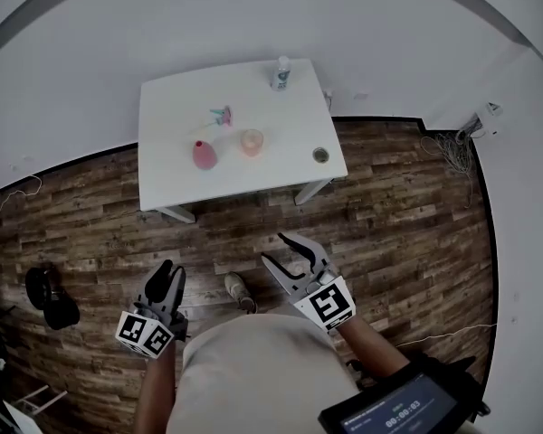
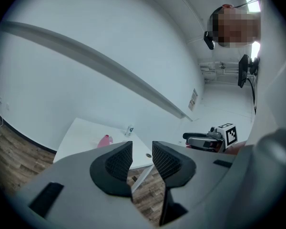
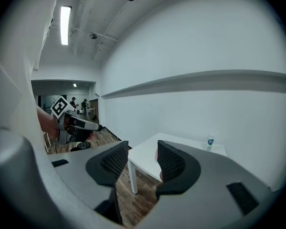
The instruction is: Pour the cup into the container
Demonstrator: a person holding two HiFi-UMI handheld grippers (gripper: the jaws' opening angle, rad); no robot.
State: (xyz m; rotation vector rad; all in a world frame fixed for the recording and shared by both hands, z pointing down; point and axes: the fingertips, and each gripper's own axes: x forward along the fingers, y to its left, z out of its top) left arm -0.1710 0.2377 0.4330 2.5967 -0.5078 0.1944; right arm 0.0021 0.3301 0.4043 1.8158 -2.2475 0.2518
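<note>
1. Your left gripper [image 1: 170, 271] is low by your body. Its fingers [image 2: 117, 163] stand a narrow gap apart, with only floor and bench showing between them.
2. Your right gripper [image 1: 274, 248] is held a little farther forward. Its fingers [image 3: 171, 163] are also slightly parted and carry nothing.
3. Wooden floor [image 1: 389, 224] lies between both grippers and the white bench [image 1: 172, 188]. Neither hand is yet within reach of anything on it.
4. The cup [image 1: 252, 141], translucent and peach-coloured, stands upright near the middle of the bench, straight ahead of you. It sits closer to your right gripper's line than to your left's, so the right looks the better hand for it.
5. Because the cup's long axis is vertical, a level approach with the fingers either side of its wall should suit.
6. The pink container [image 1: 204, 155] is just beside the cup on its left, apart from it. That is likely the vessel to pour into, and it falls on your left gripper's side.
7. A small round pot [image 1: 320, 155] sits near the right edge.
8. A bottle [image 1: 281, 73] stands at the far edge.
</note>
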